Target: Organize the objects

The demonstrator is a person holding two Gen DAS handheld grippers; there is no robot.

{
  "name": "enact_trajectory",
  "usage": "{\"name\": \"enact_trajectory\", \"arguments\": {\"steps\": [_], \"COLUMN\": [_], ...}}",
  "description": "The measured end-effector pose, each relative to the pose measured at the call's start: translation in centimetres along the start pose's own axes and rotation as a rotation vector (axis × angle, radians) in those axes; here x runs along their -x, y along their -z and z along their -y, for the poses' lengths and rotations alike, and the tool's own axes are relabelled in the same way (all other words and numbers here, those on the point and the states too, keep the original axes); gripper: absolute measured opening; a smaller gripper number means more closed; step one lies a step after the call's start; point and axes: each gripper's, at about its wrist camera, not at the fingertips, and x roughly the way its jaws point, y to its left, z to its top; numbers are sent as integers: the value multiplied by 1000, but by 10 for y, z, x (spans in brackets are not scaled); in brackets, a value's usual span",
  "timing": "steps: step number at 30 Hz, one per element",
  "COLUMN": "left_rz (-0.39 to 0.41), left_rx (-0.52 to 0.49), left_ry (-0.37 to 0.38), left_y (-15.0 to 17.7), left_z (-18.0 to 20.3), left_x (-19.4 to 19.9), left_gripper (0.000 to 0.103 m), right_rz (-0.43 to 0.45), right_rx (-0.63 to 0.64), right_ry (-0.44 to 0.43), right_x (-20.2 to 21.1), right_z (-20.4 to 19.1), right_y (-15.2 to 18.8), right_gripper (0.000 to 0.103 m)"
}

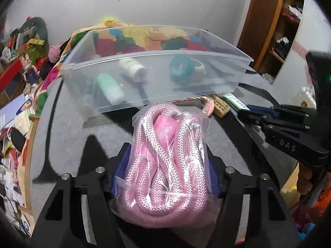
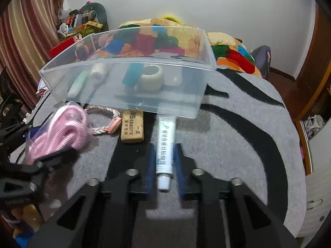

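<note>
A: Left gripper [image 1: 165, 177]: fingers clamped on the bagged pink rope [image 1: 168, 163], held just before the clear plastic bin [image 1: 157, 88].

B: Right gripper [image 2: 165, 165]: fingers apart, flanking the white tube [image 2: 166, 148], whose far end is tucked under the bin.

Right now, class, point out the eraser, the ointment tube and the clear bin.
eraser [image 2: 132, 126]: right wrist view, on its printed top face.
ointment tube [image 2: 166, 146]: right wrist view, mid-body on the printed label.
clear bin [image 2: 128, 61]: right wrist view, on the near rim.

One clear bin [image 2: 128, 95]; two tape rolls [image 2: 151, 80]; one eraser [image 2: 132, 127]; one tube [image 2: 165, 148].
</note>
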Motion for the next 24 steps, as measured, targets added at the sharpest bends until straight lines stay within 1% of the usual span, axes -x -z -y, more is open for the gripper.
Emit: {"name": "enact_trajectory", "arguments": {"steps": [4, 6, 9, 11, 12, 14, 17, 18, 19, 20, 21, 22, 24], "left_rz": [21, 39, 60, 76, 80, 95, 97, 88, 73, 61, 56, 55, 13], "left_rx": [37, 46, 55, 59, 58, 53, 27, 25, 20, 14, 11, 14, 7], "left_ry": [14, 20, 34, 43, 55, 56, 54, 44, 33, 32, 20, 6, 13], "left_y": [5, 4, -1, -5, -7, -14, -19, -19, -18, -16, -13, -10, -2], "left_z": [-8, -12, -15, -16, -17, -16, -15, -15, -15, -14, -15, -16, -16], "left_x": [13, 23, 36, 43, 46, 52, 56, 55, 54, 51, 49, 46, 35], "left_gripper": [60, 49, 40, 27, 18, 6, 6, 14, 33, 47, 72, 82, 83], "right_rz": [17, 34, 69, 98, 110, 139, 169, 173, 176, 178, 180, 183, 189], "right_rx": [-21, -36, -52, -60, -62, -59, -47, -46, -44, -40, -37, -34, -33], "right_ry": [-7, -17, -31, -39, -45, -58, -68, -72, -77, -79, -77, -74, -72], "right_x": [13, 23, 37, 47, 51, 60, 68, 69, 70, 71, 72, 72, 73], "right_z": [8, 11, 14, 15, 14, 13, 8, 7, 7, 6, 6, 5, 6], "right_y": [7, 9, 6, 2, -1, -7, -13, -14, -14, -16, -17, -18, -20], "right_gripper": [15, 15, 15, 15, 15, 15, 15, 15, 15, 15, 15, 15, 15]}}
